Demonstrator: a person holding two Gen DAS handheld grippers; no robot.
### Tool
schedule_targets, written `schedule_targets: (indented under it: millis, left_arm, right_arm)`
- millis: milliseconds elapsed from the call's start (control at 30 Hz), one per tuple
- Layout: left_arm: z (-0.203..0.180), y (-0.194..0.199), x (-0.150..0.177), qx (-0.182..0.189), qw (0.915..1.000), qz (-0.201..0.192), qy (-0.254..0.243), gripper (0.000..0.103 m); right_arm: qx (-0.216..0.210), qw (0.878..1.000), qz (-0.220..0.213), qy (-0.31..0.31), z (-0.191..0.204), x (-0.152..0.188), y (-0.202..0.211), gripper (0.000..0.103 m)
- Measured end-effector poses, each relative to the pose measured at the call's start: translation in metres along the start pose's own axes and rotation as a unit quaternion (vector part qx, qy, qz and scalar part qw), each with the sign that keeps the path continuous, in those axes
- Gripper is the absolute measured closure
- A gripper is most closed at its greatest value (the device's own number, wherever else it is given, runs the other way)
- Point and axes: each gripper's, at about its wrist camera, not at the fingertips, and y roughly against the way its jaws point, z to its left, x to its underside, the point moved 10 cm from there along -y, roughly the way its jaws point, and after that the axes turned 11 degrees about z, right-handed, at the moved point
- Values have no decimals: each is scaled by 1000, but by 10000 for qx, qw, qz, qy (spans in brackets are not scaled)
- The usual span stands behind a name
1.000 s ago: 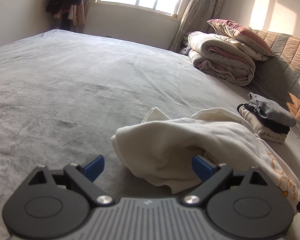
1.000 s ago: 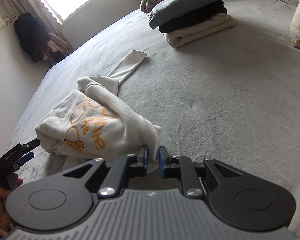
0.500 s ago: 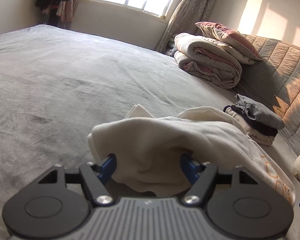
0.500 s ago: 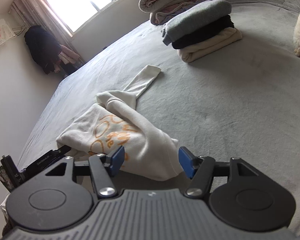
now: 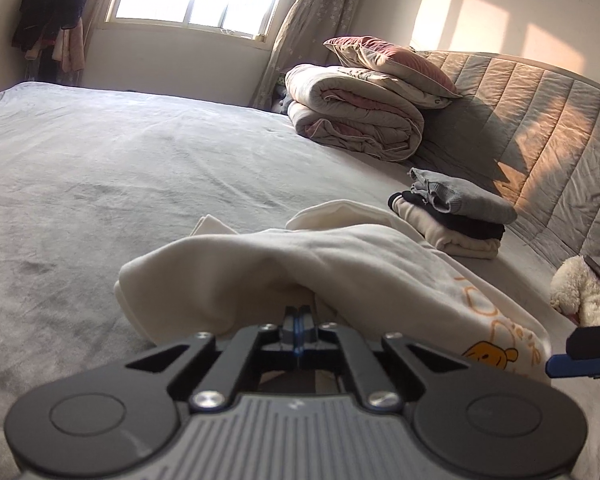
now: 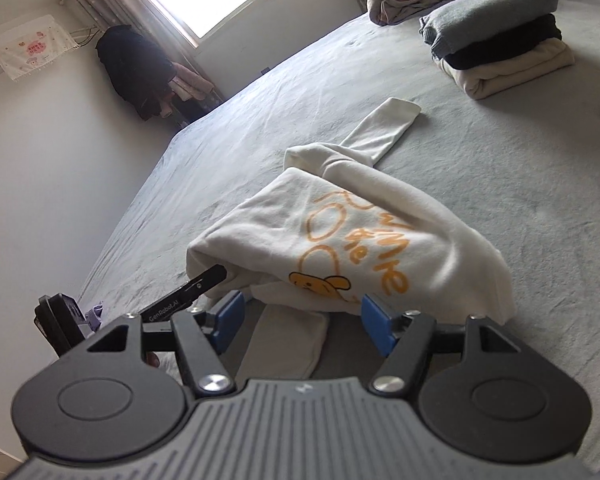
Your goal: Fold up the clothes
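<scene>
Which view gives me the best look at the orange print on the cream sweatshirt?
The right wrist view: the orange print faces that camera, lettering and bear face whole on the cream sweatshirt. The left wrist view catches only its edge at lower right, seen side-on behind the folds.

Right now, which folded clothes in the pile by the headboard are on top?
The grey one. It tops the stack, above the black one and the cream one at the bottom.

Plush toy (image 5: 576, 292) — cut off by right edge
</scene>
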Motion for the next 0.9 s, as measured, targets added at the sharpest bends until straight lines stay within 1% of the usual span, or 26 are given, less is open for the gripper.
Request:
schedule_targets:
  millis: [100, 133, 200, 233, 267, 300, 400, 467, 567, 667, 733, 900]
  left_arm:
    - [3, 2, 1, -37, 10000, 68, 13, 103]
    - [6, 3, 1, -38, 9999, 101, 36, 101]
    - [11, 4, 3, -54, 9997, 188, 134, 90]
    - [15, 5, 3, -82, 9995, 215, 207, 72]
    - [18, 5, 4, -110, 9993, 241, 280, 60]
    - [22, 6, 4, -138, 9989, 267, 352, 51]
    - [31, 8, 4, -226, 9979, 327, 504, 42]
    - [42, 8, 7, -372, 9949, 545, 763, 33]
    - [60, 8, 12, -485, 9900, 721, 1113, 27]
    - [75, 7, 15, -608, 9852, 884, 1339, 27]
    - [79, 10, 14, -591, 9849, 865, 1378, 27]
    - [85, 16, 14, -564, 9841, 858, 1447, 24]
  right_arm:
    - [-94, 9999, -1, -70, 8, -3, -6, 32]
    - [-132, 9998, -2, -114, 10, -4, -8, 30]
    - [-190, 9996, -9, -186, 15, -7, -13, 27]
    - [-181, 9997, -26, -181, 17, -9, -15, 27]
    - [-164, 9997, -45, -165, 20, -11, -18, 26]
    - [-120, 9998, -68, -117, 23, -13, -21, 26]
    - [89, 9998, -135, 81, 32, -19, -29, 22]
    - [347, 9990, -140, 264, 38, -23, -37, 15]
    - [752, 9945, -28, 726, 50, -28, -52, 12]
    - [915, 9887, 21, 1190, 64, -33, -66, 11]
    - [1052, 9845, 46, 1401, 68, -36, -78, 11]
    - [1538, 9712, 173, 1811, 62, -36, -108, 11]
